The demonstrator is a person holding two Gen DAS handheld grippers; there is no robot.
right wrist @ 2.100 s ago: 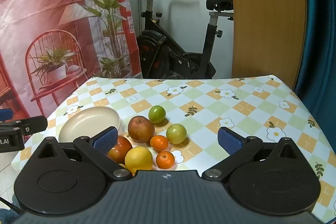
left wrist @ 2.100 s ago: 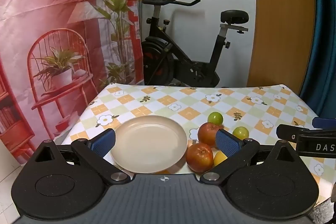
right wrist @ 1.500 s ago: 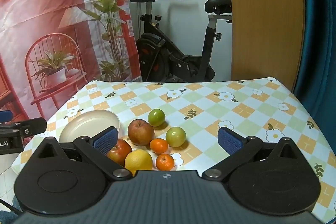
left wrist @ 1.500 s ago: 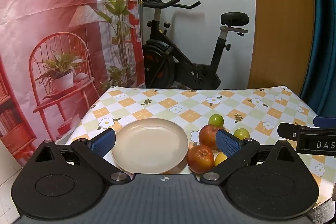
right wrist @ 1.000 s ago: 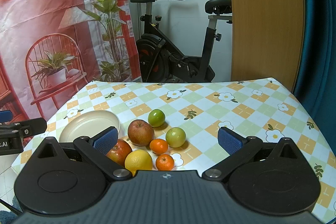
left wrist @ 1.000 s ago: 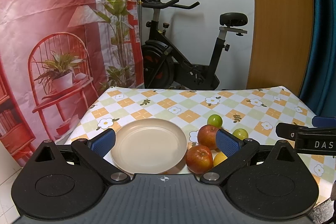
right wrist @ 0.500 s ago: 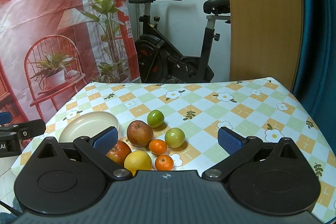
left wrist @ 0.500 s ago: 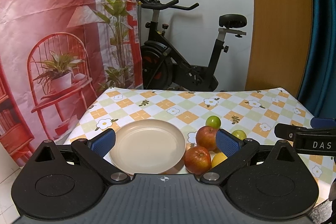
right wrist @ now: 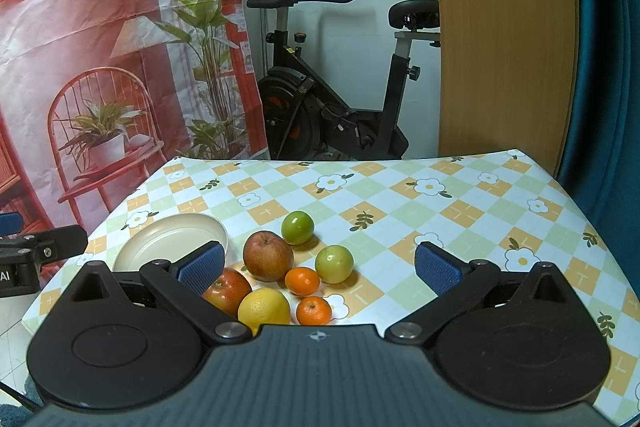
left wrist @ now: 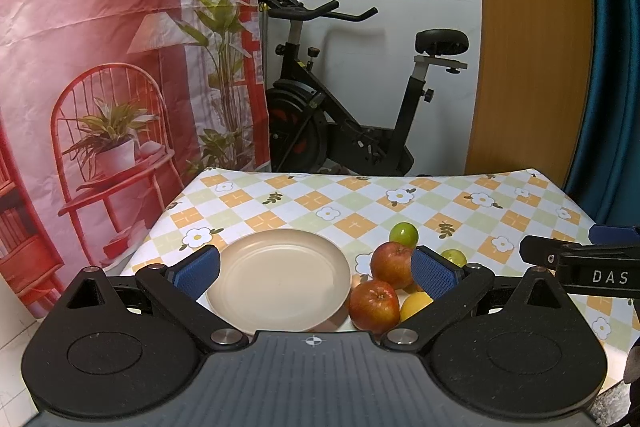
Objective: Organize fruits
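Fruit cluster (right wrist: 288, 267) touches plate (left wrist: 280, 275) near tabletop (right wrist: 460, 211) front-left edge; my L claw (left wrist: 316, 269) & R claw (right wrist: 318, 265) wide open, empty; right half bare.

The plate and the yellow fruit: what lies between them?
One red apple lies between the plate and the yellow fruit, beside both. The right wrist view shows it best.

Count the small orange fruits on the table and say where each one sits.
2. One orange lies between the brown-red apple and a green fruit; the other sits nearer the camera, right of the yellow fruit. The gripper body may hide more.
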